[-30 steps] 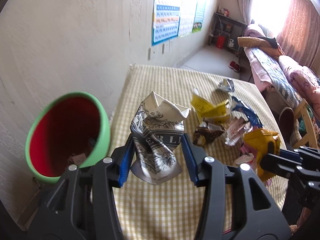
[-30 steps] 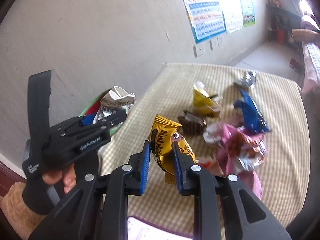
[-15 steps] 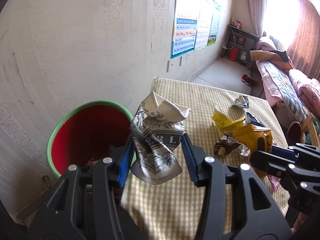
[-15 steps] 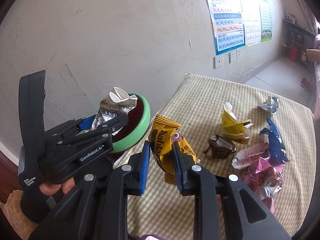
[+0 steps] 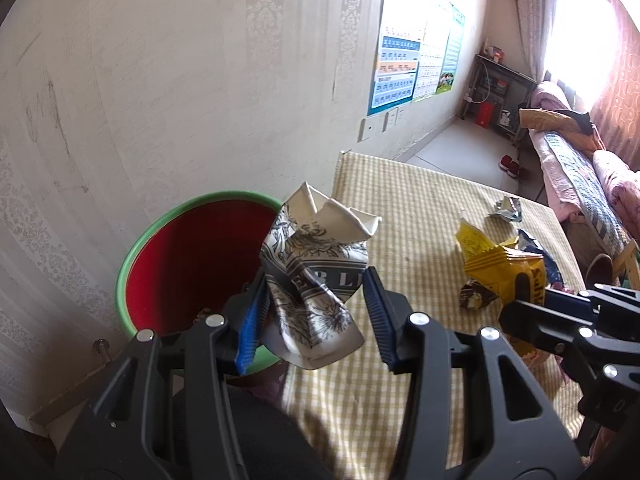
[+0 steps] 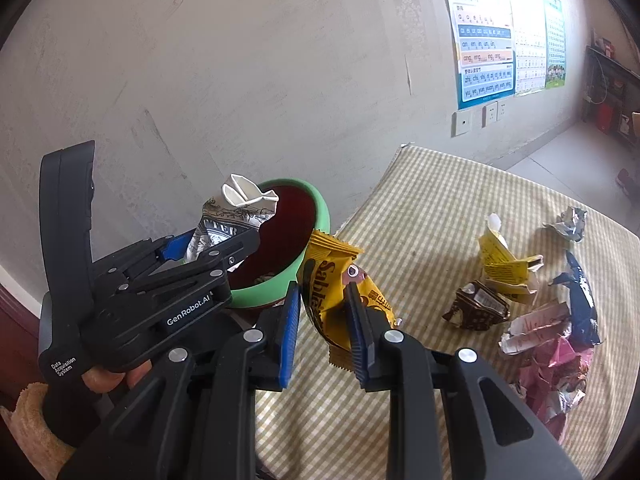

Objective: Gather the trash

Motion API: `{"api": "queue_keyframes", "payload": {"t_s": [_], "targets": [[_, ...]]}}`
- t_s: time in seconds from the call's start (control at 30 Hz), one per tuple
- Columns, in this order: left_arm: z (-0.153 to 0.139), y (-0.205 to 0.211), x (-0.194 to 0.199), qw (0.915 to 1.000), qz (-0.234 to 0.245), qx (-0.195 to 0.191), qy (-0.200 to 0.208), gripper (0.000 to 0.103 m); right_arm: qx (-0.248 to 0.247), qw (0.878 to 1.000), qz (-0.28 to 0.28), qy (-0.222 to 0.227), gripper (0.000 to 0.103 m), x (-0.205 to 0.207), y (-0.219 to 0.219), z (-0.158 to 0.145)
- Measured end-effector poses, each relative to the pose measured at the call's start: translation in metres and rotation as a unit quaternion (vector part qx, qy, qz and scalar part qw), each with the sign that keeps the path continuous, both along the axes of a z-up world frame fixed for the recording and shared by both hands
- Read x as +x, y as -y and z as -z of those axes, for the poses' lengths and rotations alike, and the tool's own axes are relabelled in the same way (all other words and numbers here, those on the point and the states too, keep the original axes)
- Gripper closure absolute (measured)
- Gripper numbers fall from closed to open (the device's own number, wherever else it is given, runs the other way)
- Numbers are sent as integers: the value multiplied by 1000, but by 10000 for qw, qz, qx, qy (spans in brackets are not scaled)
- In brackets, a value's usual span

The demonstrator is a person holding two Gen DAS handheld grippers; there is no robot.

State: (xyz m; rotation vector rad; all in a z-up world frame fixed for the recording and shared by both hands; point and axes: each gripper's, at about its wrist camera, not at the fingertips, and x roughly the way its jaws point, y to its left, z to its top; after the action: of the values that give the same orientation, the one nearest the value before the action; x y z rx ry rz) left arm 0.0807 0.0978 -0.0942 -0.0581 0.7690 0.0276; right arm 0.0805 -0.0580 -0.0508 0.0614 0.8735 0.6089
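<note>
My left gripper (image 5: pixel 314 320) is shut on a crumpled white paper cup (image 5: pixel 316 276) with black print, held at the right rim of a red bin with a green rim (image 5: pixel 188 256). In the right wrist view the same cup (image 6: pixel 232 216) hangs over the bin (image 6: pixel 288 240), in the left gripper (image 6: pixel 212 248). My right gripper (image 6: pixel 326 328) is shut on a yellow snack wrapper (image 6: pixel 340 288), just right of the bin above the table's corner. In the left wrist view the wrapper (image 5: pixel 508 276) shows at the right, in the right gripper's black fingers (image 5: pixel 560 312).
More trash lies on the yellow checked tablecloth (image 6: pixel 420 208): a yellow packet (image 6: pixel 504 264), a brown wrapper (image 6: pixel 476 308), a blue wrapper (image 6: pixel 580 296), pink wrappers (image 6: pixel 552 368) and a silver scrap (image 6: pixel 568 222). The wall is close behind the bin. A bed (image 5: pixel 580 176) stands far right.
Both grippers moved left toward the bin with their trash. The cup went from over the table to the bin's rim; the bin now fills more of both views.
</note>
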Motion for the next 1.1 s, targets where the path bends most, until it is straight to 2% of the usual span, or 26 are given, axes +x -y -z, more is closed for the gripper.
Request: {"api": "queue_keyframes", "payload": {"t_s": [0.73,1.1], "targets": [[13,-61,5,9977,-640,127,-162,58,83,9982,-558,-201,78,31,-63,11],[26,-94,22,9949,-864,331,-395,58,251,9956,-711,-557,78,65,-101,28]]}}
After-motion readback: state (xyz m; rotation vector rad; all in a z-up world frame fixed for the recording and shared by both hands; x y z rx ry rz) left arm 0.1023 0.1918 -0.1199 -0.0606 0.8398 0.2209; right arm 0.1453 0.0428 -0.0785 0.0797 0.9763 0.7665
